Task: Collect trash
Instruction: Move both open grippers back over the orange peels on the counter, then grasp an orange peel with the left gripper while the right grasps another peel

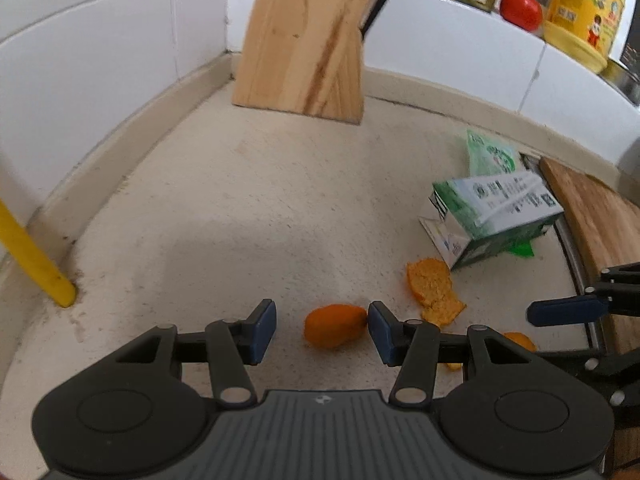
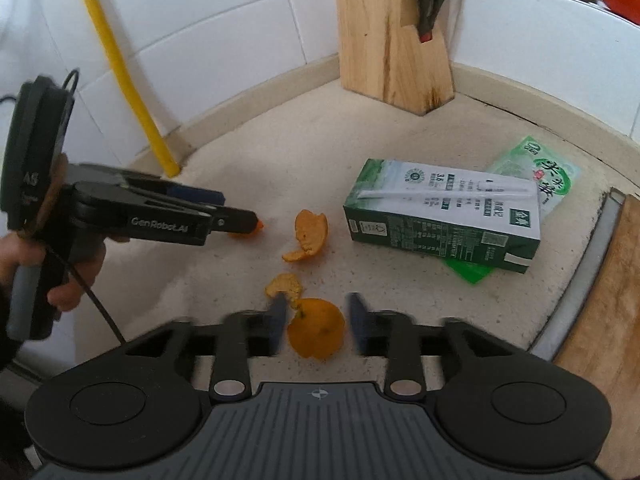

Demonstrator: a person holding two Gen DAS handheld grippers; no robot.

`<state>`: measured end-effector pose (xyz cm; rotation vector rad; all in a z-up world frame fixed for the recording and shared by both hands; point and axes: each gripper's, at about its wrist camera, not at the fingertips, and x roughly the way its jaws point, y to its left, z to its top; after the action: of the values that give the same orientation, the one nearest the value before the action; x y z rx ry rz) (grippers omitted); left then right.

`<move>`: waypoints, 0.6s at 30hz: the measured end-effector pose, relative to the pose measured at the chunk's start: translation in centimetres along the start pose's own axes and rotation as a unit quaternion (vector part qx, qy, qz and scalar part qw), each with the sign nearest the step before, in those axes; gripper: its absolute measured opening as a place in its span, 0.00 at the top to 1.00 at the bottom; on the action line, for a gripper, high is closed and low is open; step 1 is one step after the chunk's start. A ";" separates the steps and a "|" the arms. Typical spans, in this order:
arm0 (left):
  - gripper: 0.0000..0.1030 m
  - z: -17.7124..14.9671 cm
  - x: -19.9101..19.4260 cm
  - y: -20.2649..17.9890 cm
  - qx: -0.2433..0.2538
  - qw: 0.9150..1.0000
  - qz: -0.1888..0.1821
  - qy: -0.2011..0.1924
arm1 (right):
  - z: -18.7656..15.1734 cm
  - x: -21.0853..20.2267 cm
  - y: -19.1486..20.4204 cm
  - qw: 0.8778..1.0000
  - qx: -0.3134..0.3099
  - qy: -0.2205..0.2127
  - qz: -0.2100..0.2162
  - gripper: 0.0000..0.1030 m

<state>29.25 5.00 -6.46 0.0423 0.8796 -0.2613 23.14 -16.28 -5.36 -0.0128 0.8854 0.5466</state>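
Observation:
Orange peel pieces lie on a speckled counter (image 1: 240, 200). In the left wrist view one curled peel piece (image 1: 334, 326) lies between the pads of my left gripper (image 1: 322, 330), which is open; the peel sits close against the right pad with a gap at the left pad. In the right wrist view a rounder peel piece (image 2: 316, 328) lies on the counter between the blurred pads of my right gripper (image 2: 318, 320), open, with gaps on both sides. Two more peel scraps (image 2: 310, 236) (image 2: 284, 286) lie just beyond. A green-and-white milk carton (image 2: 440, 216) rests on a green wrapper (image 2: 540, 172).
A wooden knife block (image 2: 392, 40) with scissors stands in the tiled corner. A yellow pipe (image 2: 120, 68) rises at the left wall. A wooden cutting board (image 2: 600, 320) borders the right. A tomato (image 1: 520, 10) and a yellow bottle (image 1: 584, 12) sit on the back ledge.

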 end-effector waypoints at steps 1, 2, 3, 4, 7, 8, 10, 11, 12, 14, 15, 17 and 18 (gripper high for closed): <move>0.57 -0.1 0.1 -0.2 0.009 1.000 0.005 -0.001 | -0.1 0.2 0.1 1.000 -0.007 0.003 0.000 0.48; 0.57 -0.1 0.1 -0.4 0.015 1.000 0.007 -0.001 | -0.2 0.5 0.2 1.000 -0.013 0.009 0.000 0.49; 0.57 -0.1 0.1 -0.5 0.018 1.000 0.009 -0.001 | -0.3 0.7 0.3 1.000 -0.015 0.014 -0.001 0.50; 0.57 -0.1 0.1 -0.6 0.020 1.000 0.010 -0.001 | -0.5 0.9 0.3 1.000 -0.014 0.018 0.000 0.55; 0.67 -0.3 -0.1 -0.7 0.023 1.000 0.017 -0.002 | -0.8 1.0 0.3 1.000 -0.012 0.023 -0.001 0.70; 0.72 -0.4 -0.2 -0.7 0.021 1.000 0.016 -0.001 | -0.9 1.0 0.3 1.000 -0.010 0.023 -0.001 0.73; 0.74 -0.7 -0.5 -0.7 0.014 1.000 0.011 0.000 | -0.9 0.8 0.1 1.000 0.000 0.020 0.000 0.76; 0.74 -0.8 -0.6 -0.7 0.013 1.000 0.010 0.000 | -0.8 0.6 0.1 1.000 0.001 0.018 -0.001 0.76; 0.75 -0.9 -0.7 -0.8 0.013 1.000 0.011 0.000 | -0.8 0.5 0.0 1.000 0.003 0.015 -0.003 0.76; 0.78 -1.0 -0.8 -0.9 0.010 1.000 0.010 0.000 | -0.8 0.4 -0.2 1.000 0.008 0.013 -0.004 0.77; 0.79 -1.1 -0.9 -1.0 0.007 1.000 0.005 0.001 | -0.8 0.3 -0.3 1.000 0.009 0.013 -0.005 0.77; 0.79 -1.3 -1.2 -1.2 0.005 1.000 -0.002 0.002 | -0.8 0.2 -0.4 1.000 0.013 0.011 -0.006 0.77; 0.79 -1.5 -1.3 -1.5 0.007 1.000 -0.004 0.002 | -0.9 0.1 -0.4 1.000 0.015 0.010 -0.005 0.77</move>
<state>27.01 4.06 -6.30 0.0523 0.8830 -0.2737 22.76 -16.81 -6.09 0.0052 0.9129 0.5245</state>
